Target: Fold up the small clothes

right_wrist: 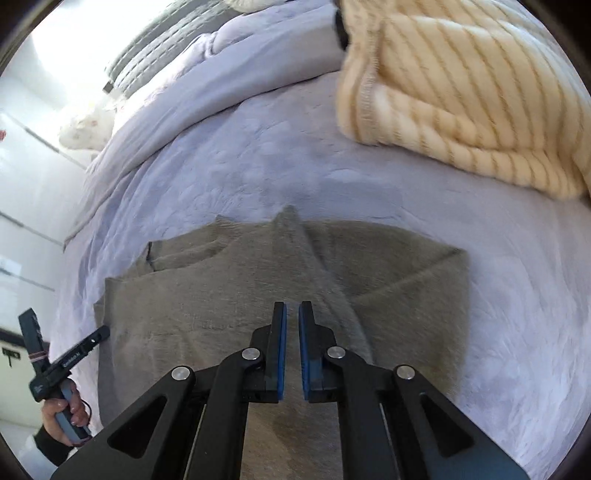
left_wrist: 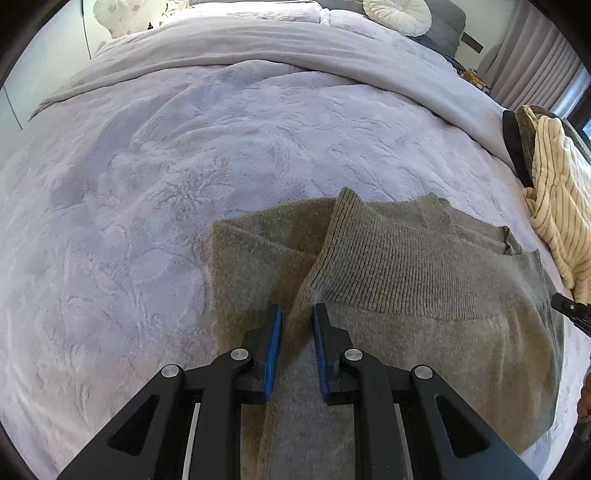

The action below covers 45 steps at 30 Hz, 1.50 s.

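A grey-brown knit sweater [left_wrist: 424, 306] lies flat on the lavender bedspread [left_wrist: 184, 166], with a ribbed sleeve [left_wrist: 354, 251] folded across its body. My left gripper [left_wrist: 297, 314] hovers over the sleeve's fold edge, jaws slightly apart, holding nothing. In the right wrist view the same sweater [right_wrist: 229, 302] lies spread with a sleeve [right_wrist: 306, 258] folded diagonally over it. My right gripper [right_wrist: 292, 310] is just above the sweater's middle, jaws a narrow gap apart and empty. The left gripper [right_wrist: 85, 343] also shows at the sweater's left edge, held in a hand.
A cream striped garment [left_wrist: 561, 221] lies bunched at the bed's right side, also large in the right wrist view [right_wrist: 461, 96]. A grey blanket [left_wrist: 258, 48] is folded back across the far bed, with pillows [left_wrist: 399, 14] beyond. The right gripper's tip [left_wrist: 572, 310] shows at the right.
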### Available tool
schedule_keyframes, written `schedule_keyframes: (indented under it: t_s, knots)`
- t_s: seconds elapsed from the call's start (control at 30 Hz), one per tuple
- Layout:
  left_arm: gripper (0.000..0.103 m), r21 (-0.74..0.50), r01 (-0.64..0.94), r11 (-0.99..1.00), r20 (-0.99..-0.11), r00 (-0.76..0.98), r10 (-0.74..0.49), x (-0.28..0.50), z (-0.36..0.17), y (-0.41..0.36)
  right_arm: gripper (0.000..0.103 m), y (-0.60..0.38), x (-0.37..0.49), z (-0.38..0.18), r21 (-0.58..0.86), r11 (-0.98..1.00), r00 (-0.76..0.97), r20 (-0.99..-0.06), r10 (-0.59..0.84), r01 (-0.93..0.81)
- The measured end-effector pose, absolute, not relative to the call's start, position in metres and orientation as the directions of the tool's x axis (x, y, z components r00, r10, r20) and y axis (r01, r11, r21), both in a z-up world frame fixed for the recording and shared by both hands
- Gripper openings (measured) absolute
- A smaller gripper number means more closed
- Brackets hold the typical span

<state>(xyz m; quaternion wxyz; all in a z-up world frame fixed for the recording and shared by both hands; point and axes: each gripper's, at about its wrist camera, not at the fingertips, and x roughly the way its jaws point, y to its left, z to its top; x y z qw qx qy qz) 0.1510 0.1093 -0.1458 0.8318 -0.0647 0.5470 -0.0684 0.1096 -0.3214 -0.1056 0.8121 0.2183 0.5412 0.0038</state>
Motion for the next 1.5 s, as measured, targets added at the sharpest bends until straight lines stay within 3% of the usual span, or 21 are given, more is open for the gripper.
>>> schedule_keyframes:
  t_s: [0.17,0.37,0.73,0.8,0.87,0.9,0.93,0.97,1.0,1.3,1.37,1.4,1.43,1.5]
  knots:
    - [0.019,-0.154,0.052,0.987,-0.918,0.363,-0.162,0.134,-0.149,0.112,0.006,-0.329,0.115,-0.13,0.342,0.89,0.377,-0.9,0.218,0.3]
    - [0.019,-0.158,0.053,0.986,-0.925,0.341,-0.167,0.112,-0.15,0.121,0.007,-0.339,0.092,-0.111,0.369,0.86,0.407,-0.888,0.215,0.351]
    - [0.019,-0.159,0.057,0.986,-0.941,0.294,-0.169,0.054,-0.132,0.134,0.007,-0.288,0.015,-0.09,0.486,0.819,0.385,-0.849,0.361,0.303]
    - [0.019,-0.147,0.056,0.987,-0.947,0.28,-0.157,0.045,-0.132,0.136,0.011,-0.273,0.005,-0.098,0.506,0.808,0.352,-0.847,0.398,0.304]
    - [0.019,-0.125,0.055,0.991,-0.952,0.275,-0.136,0.04,-0.132,0.136,0.023,-0.257,-0.004,-0.106,0.524,0.795,0.32,-0.843,0.433,0.305]
    - [0.033,-0.108,0.055,0.993,-0.954,0.275,-0.119,0.035,-0.134,0.137,0.035,-0.25,-0.008,-0.11,0.524,0.794,0.308,-0.844,0.438,0.308]
    - [0.076,-0.096,0.052,0.994,-0.956,0.274,-0.107,0.032,-0.134,0.137,0.047,-0.243,-0.012,-0.113,0.522,0.794,0.299,-0.847,0.44,0.311]
    - [0.094,-0.082,0.041,0.996,-0.955,0.282,-0.09,0.028,-0.134,0.139,0.049,-0.236,-0.015,-0.117,0.527,0.79,0.288,-0.846,0.449,0.315]
    - [0.101,-0.08,0.032,0.996,-0.948,0.308,-0.086,0.024,-0.131,0.141,0.049,-0.231,-0.017,-0.12,0.533,0.785,0.281,-0.843,0.459,0.316]
    - [0.101,-0.128,-0.045,0.991,-0.947,0.301,-0.109,0.01,-0.132,0.184,0.048,-0.131,0.006,-0.128,0.655,0.736,0.234,-0.753,0.616,0.169]
    - [0.101,-0.121,-0.066,0.991,-0.95,0.296,-0.096,0.008,-0.133,0.193,0.036,-0.093,0.021,-0.13,0.672,0.732,0.21,-0.736,0.644,0.109]
    - [0.101,-0.129,-0.073,0.989,-0.951,0.291,-0.103,0.007,-0.134,0.199,0.019,-0.077,0.029,-0.132,0.676,0.732,0.198,-0.731,0.653,0.081]
    - [0.101,-0.137,-0.085,0.987,-0.952,0.285,-0.107,0.005,-0.135,0.206,0.014,-0.061,0.035,-0.134,0.674,0.736,0.193,-0.732,0.654,0.06]
    - [0.101,-0.125,-0.108,0.986,-0.956,0.279,-0.091,0.002,-0.138,0.216,0.014,-0.04,0.045,-0.138,0.671,0.741,0.187,-0.732,0.655,0.034]
